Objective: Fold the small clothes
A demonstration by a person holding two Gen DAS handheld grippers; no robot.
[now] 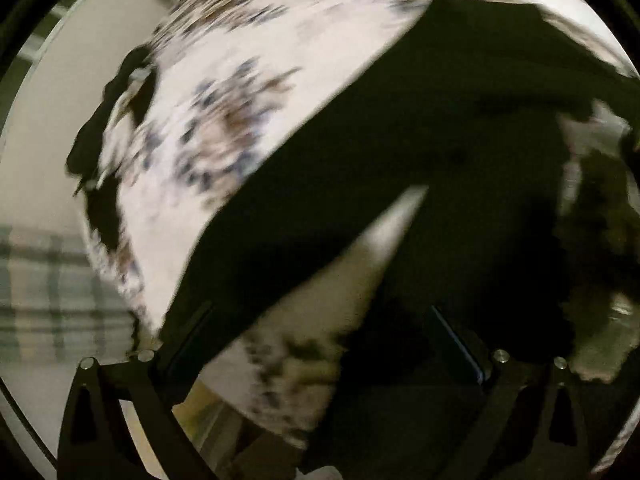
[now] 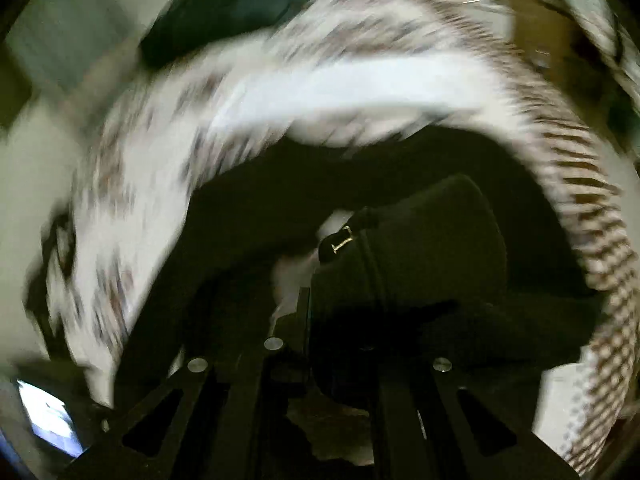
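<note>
The patterned white cover (image 1: 224,92) fills most of your left wrist view from nine o'clock round to twelve, and it is there to serve as the folding surface, so I judge it a bed or padded top. Across it, from one o'clock down to six, lies the black garment (image 1: 420,132), the piece you are folding; one pale wedge of cover shows through where the cloth parts near the middle. In your right wrist view the same black cloth sits at the centre and toward four o'clock, bunched up close to the lens. Your right gripper (image 2: 310,312) is closed tight with black fabric gathered at its tips, apparently to carry an edge over. Your left gripper (image 1: 316,332) has its fingers spread wide apart; dark cloth lies between them, but blur hides whether they hold it.
</note>
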